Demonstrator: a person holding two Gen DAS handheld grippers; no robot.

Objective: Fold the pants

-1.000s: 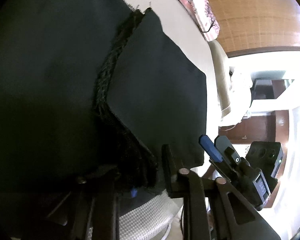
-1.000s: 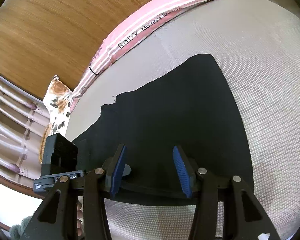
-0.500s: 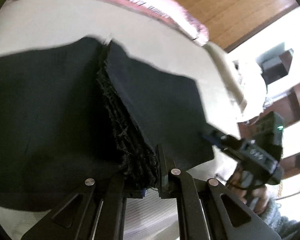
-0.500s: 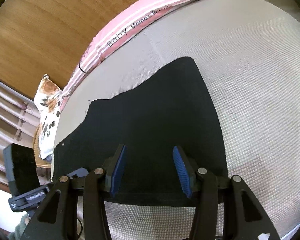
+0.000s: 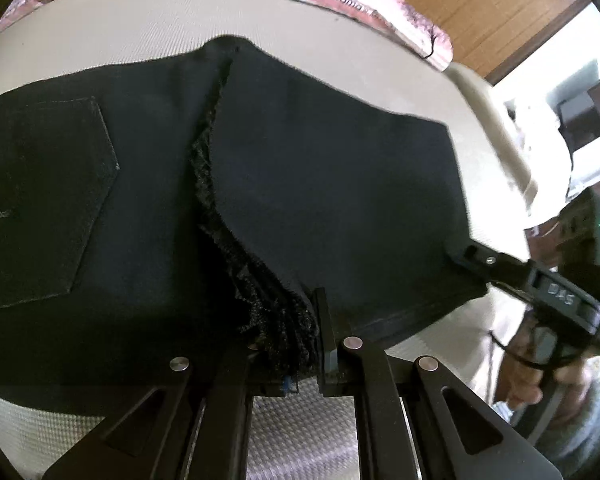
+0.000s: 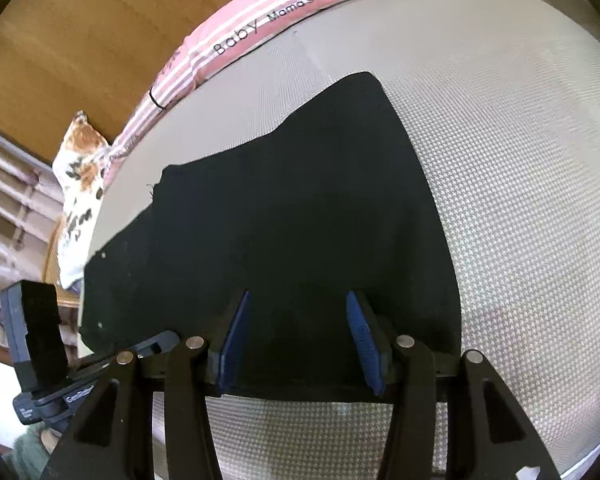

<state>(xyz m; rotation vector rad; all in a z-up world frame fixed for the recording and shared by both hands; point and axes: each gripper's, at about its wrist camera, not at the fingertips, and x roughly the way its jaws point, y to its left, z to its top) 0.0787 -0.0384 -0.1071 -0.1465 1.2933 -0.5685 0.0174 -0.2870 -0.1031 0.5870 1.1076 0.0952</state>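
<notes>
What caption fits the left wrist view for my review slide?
Left gripper, jaws shut on the frayed hem of black pants spread on a beige mattress.

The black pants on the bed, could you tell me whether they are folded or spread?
Folded: the black pants have a leg doubled back over the pocket side.

Pants flat on mattress; blanket along mattress far edge.
</notes>
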